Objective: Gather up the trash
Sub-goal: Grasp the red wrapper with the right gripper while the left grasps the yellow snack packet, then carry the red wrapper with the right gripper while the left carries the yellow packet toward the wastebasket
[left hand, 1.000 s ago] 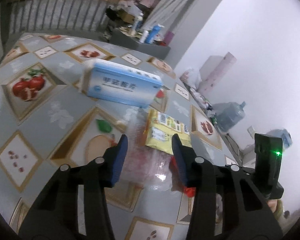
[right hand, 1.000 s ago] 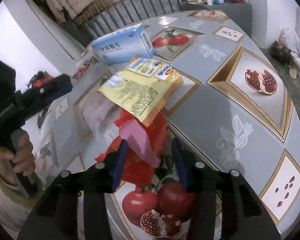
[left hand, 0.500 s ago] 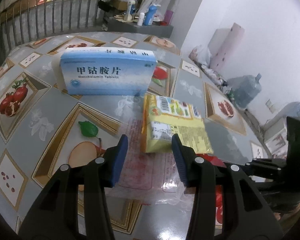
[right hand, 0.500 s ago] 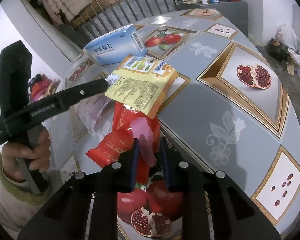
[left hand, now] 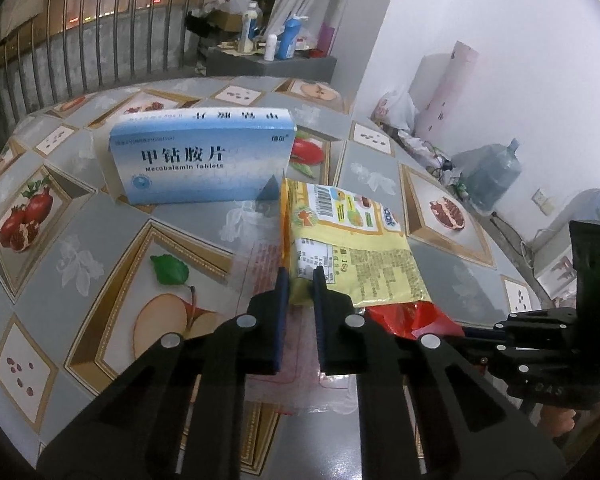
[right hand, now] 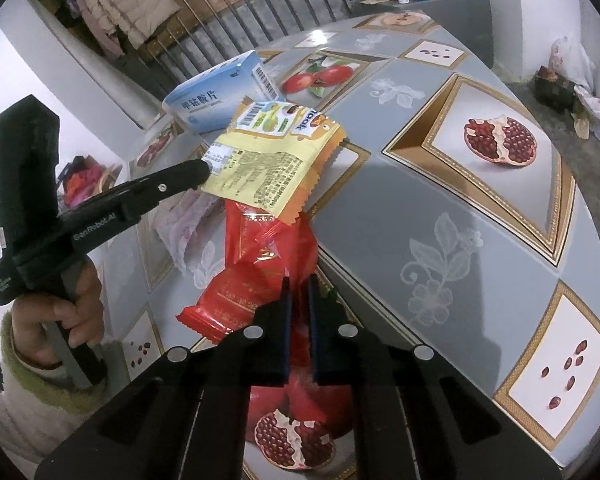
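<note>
A: Which way does the yellow wrapper (left hand: 356, 264) lie from the left tool (left hand: 300, 278)?

B: Dead ahead, toward twelve o'clock. Its long axis runs from the tool's tips up toward the blue tablet box (left hand: 204, 160), which stands on the table (left hand: 80, 240) at about eleven o'clock. The left tool's jaws are closing, and the wrapper's near left corner is between the pads, seemingly pinched already.

A: And the right tool (right hand: 298, 292)?

B: Its jaws are drawn nearly together on the red wrapper (right hand: 260, 272). That wrapper rises from the tips toward twelve o'clock and tucks under the yellow one.

A: So the two pieces overlap?

B: Yes. In the right wrist view the yellow wrapper hangs over the red one's far end, touching or just above it. Each hand has its own piece, so whichever lifts next must clear the other. I'd guess the yellow should go up first.

A: Anything hard to read?

B: There's a clear, pinkish plastic film (left hand: 260, 264) on the table under the left tool; its edges fade into the pattern. The red wrapper's near end is hidden behind the right tool's fingers. No bin or bag for the trash shows in either view.
</note>
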